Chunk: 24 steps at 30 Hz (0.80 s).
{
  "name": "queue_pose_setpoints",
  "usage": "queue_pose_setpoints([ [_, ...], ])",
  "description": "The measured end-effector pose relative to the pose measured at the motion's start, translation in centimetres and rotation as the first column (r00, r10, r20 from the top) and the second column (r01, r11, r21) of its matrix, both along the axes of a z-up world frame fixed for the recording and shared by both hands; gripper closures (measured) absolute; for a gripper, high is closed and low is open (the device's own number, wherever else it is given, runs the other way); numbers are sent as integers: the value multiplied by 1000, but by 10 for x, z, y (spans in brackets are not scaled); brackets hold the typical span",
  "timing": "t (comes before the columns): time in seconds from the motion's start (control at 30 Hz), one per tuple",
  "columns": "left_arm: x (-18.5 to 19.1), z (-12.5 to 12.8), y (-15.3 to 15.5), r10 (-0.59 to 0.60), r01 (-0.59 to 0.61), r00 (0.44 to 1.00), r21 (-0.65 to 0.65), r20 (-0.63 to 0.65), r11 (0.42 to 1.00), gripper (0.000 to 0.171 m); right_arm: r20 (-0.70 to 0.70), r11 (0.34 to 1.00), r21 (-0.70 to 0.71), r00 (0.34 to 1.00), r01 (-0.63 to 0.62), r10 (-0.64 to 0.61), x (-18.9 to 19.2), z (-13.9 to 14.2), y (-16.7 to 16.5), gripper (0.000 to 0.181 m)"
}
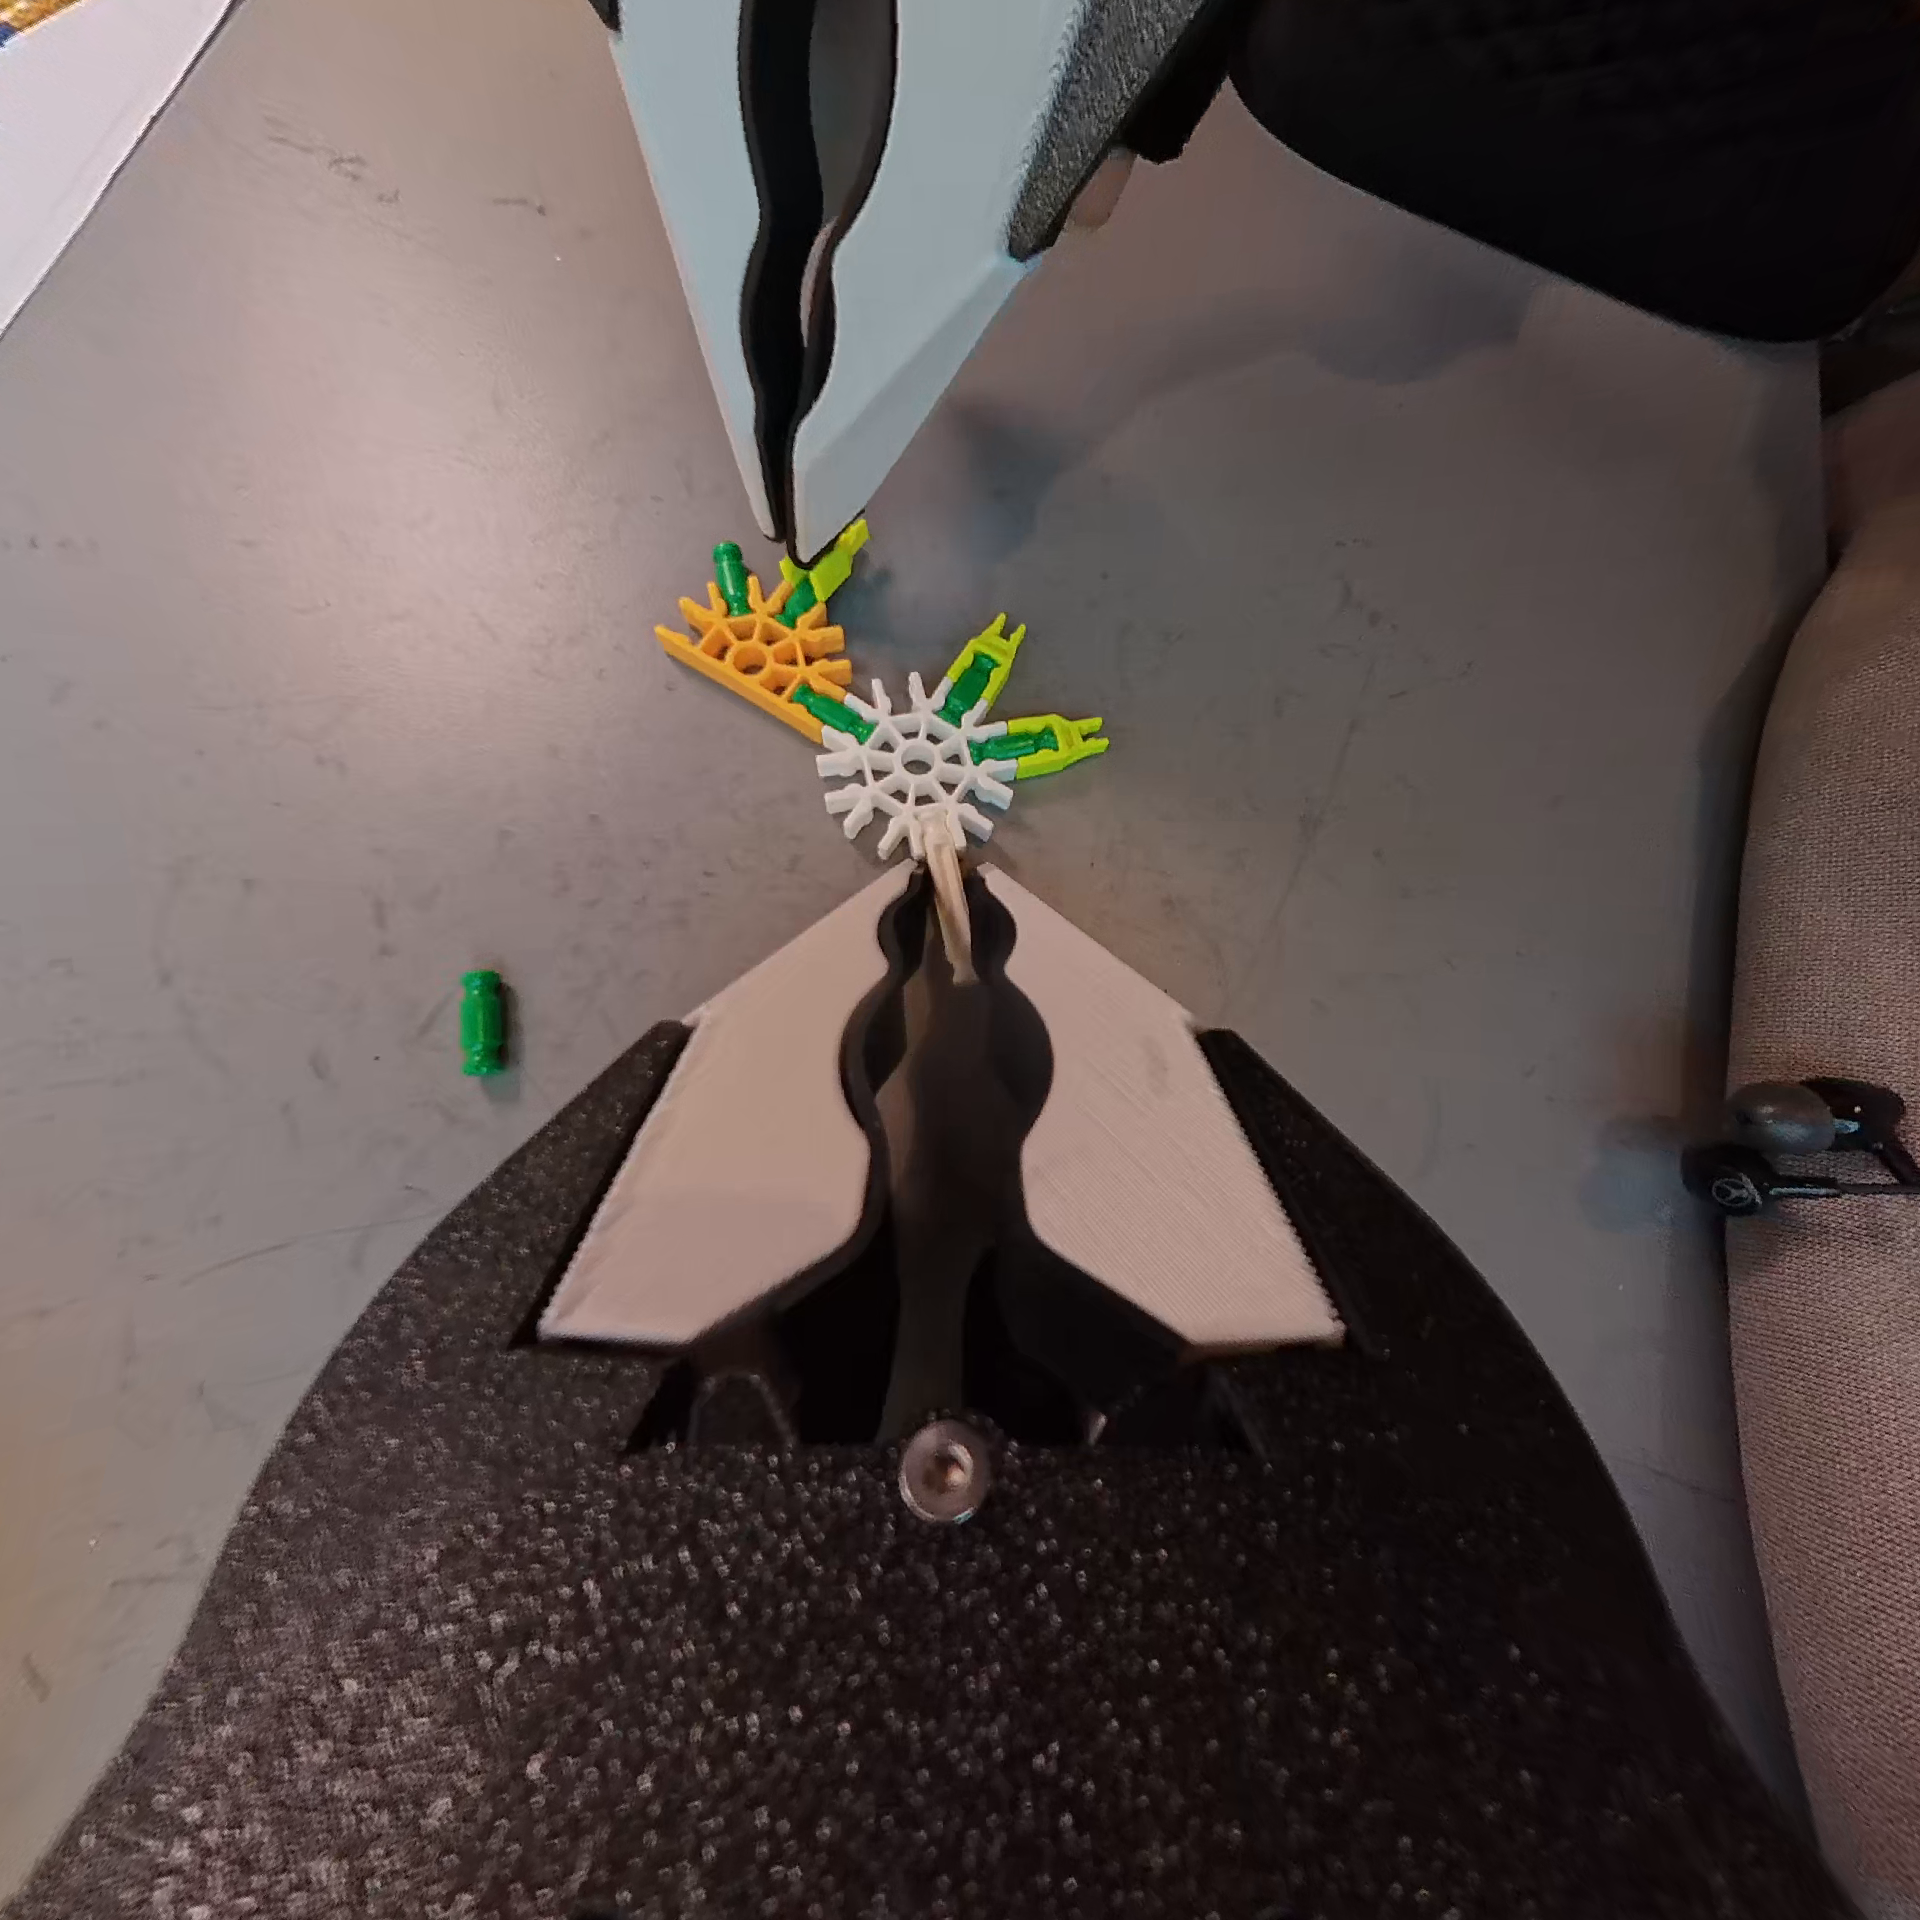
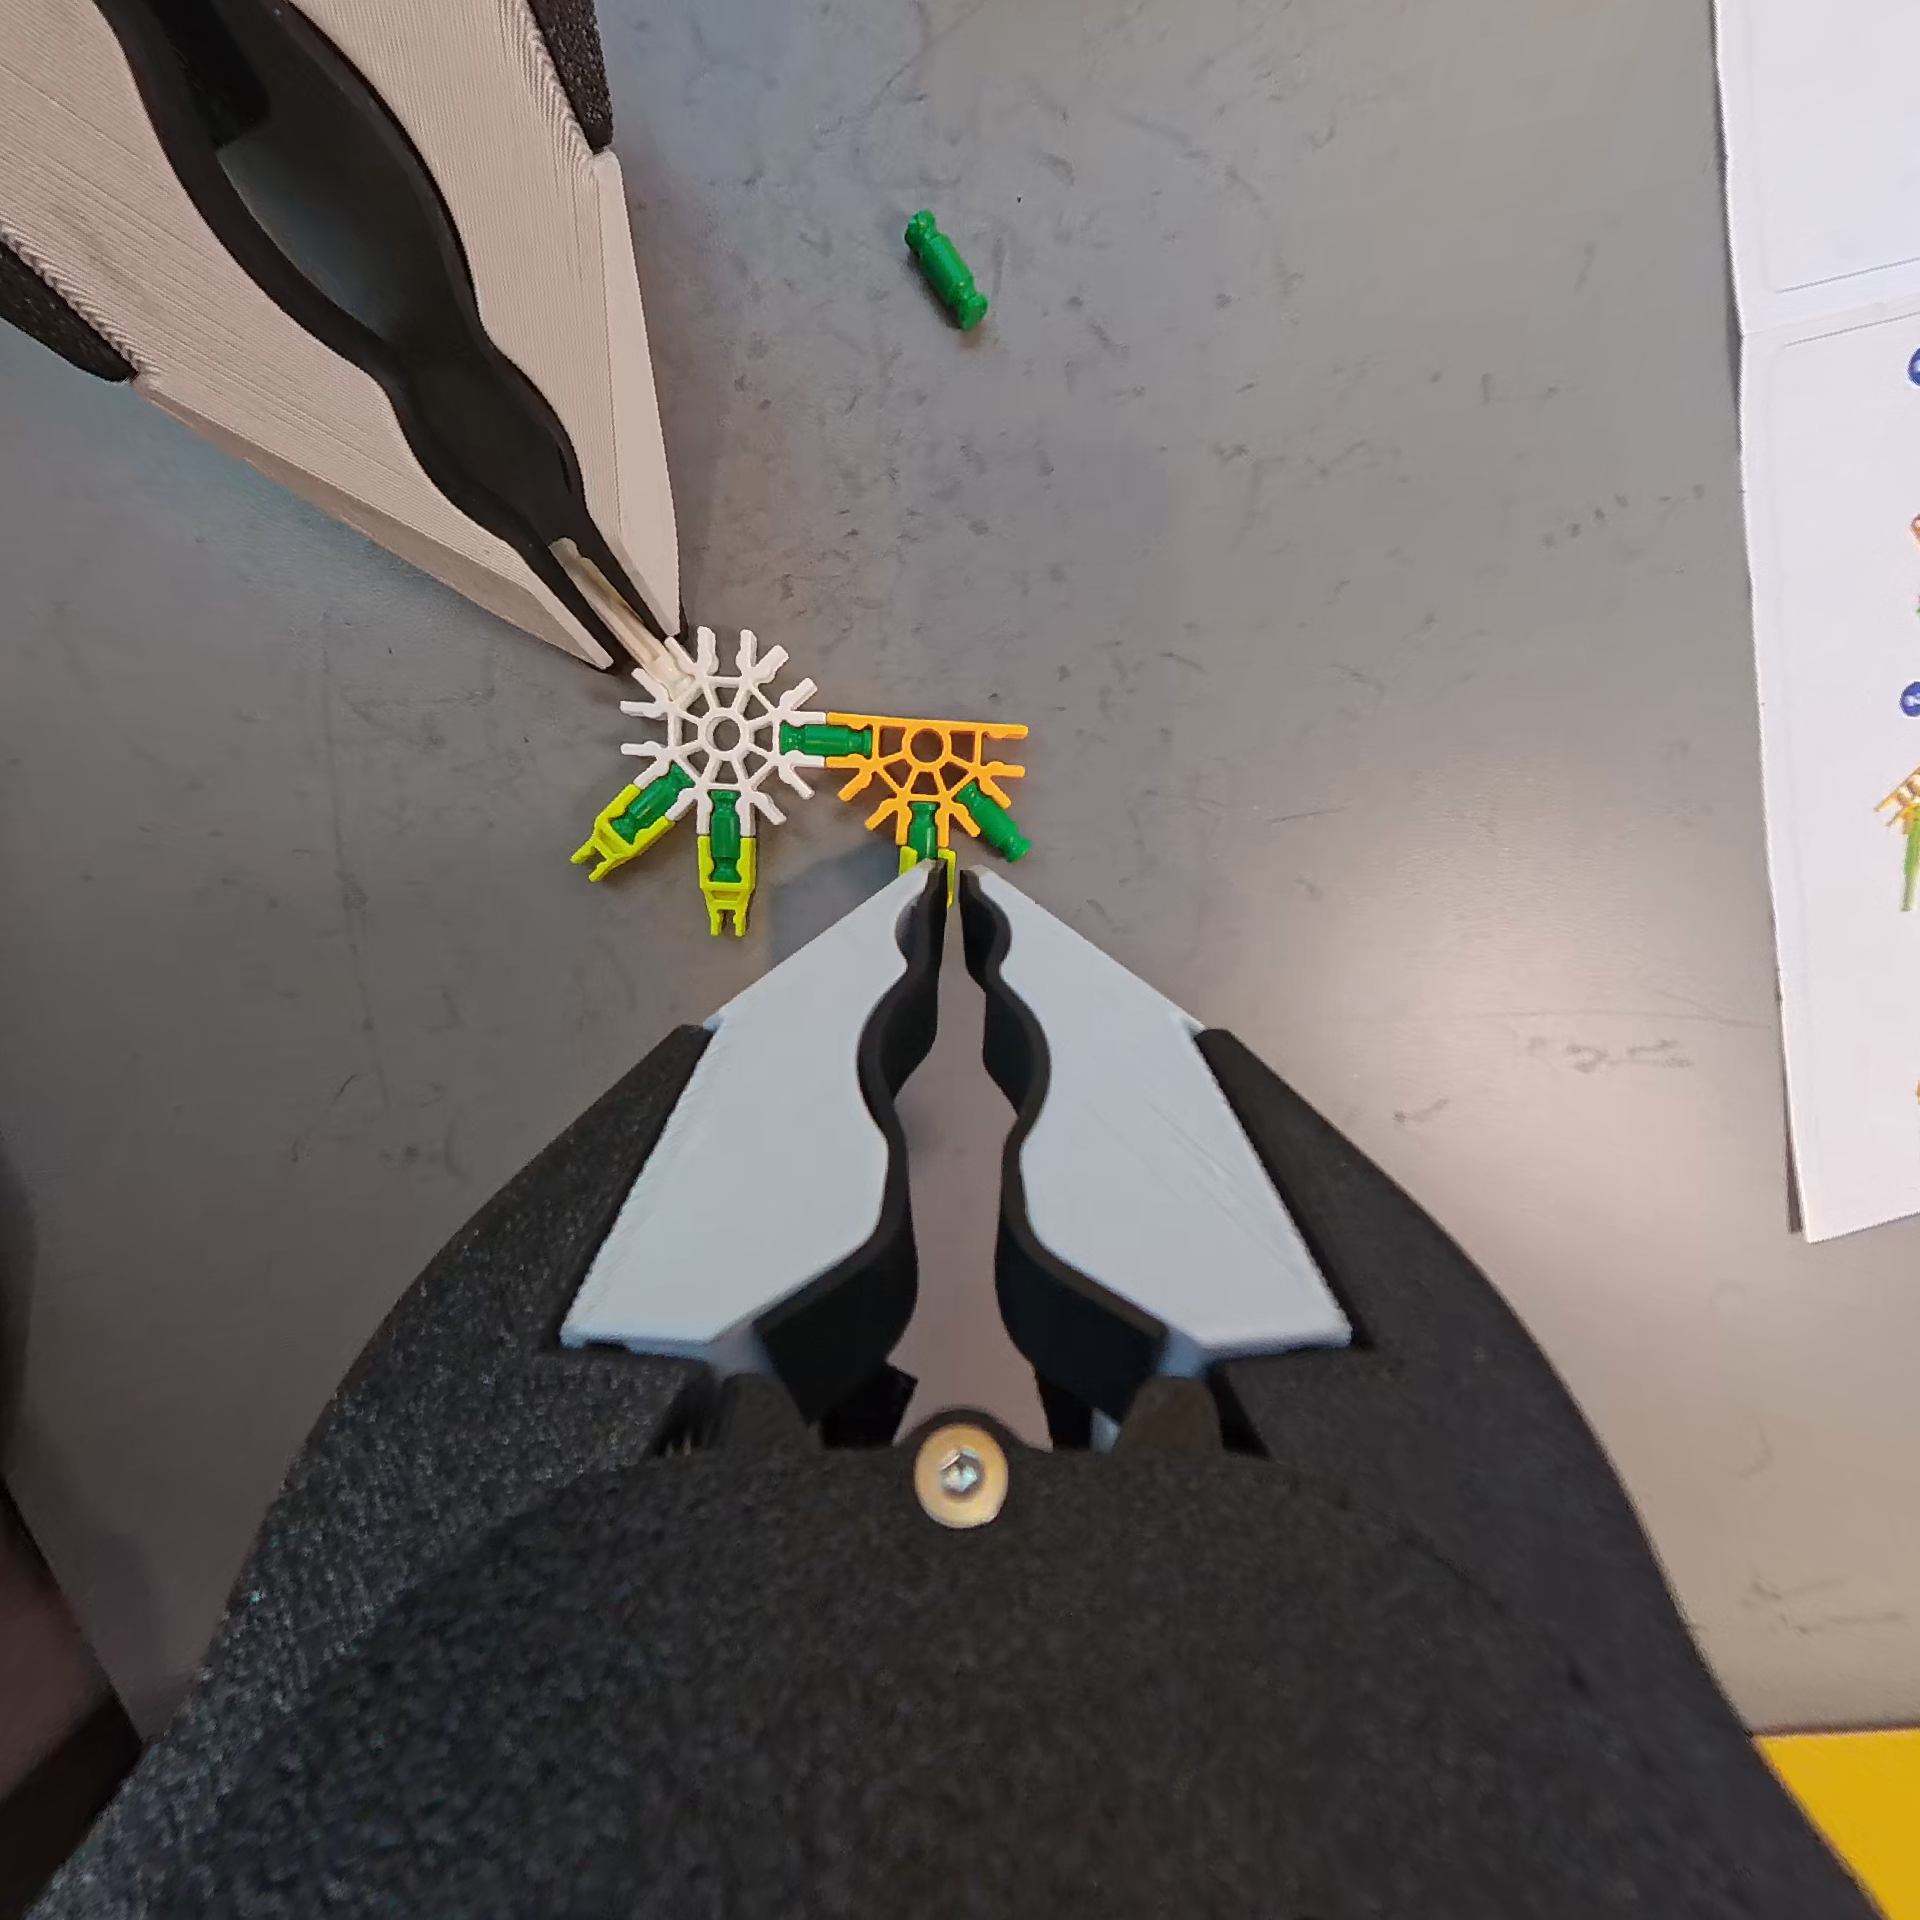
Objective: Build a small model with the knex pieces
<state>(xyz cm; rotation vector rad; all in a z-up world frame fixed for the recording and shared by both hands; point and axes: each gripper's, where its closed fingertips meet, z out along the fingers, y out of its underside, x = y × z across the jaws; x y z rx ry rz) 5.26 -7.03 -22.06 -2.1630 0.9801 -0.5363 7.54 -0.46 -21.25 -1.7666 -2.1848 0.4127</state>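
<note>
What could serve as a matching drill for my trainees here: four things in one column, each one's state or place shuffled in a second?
Things:
1. white rod
2. loose green rod
3. lime clip
4. paper sheet

States:
A. lies alone on the table
B. at the right gripper tips, below the orange connector
C. at the table's edge
D. pinched by the left gripper, plugged into the white connector

Pairs: 1-D, 2-A, 3-B, 4-C.
</note>
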Motion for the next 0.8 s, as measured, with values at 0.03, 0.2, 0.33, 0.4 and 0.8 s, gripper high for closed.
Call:
queue_pose_setpoints([
  [0.03, 0, 0, 0, 0, 0, 1000, 0, 0, 1000, 164, -3, 1000, -4, 1000, 3, -3, 0, 0, 0, 180],
  [0.2, 0, 0, 0, 0, 0, 1000, 0, -1, 1000, 164, -55, 999, -33, 998, 30, -32, -3, 8, 4, 178],
  [0.33, 0, 0, 0, 0, 0, 1000, 2, -4, 1000, 164, -49, 994, -110, 999, 13, -19, 1, 13, -2, 177],
  [0.4, 0, 0, 0, -1, 1, 1000, 2, -5, 1000, 164, -38, 994, -111, 999, 5, -10, 3, 11, -3, 177],
  [0.8, 0, 0, -1, -3, 3, 1000, 4, -8, 1000, 164, -35, 998, -56, 999, -12, 10, 2, 4, -2, 179],
])
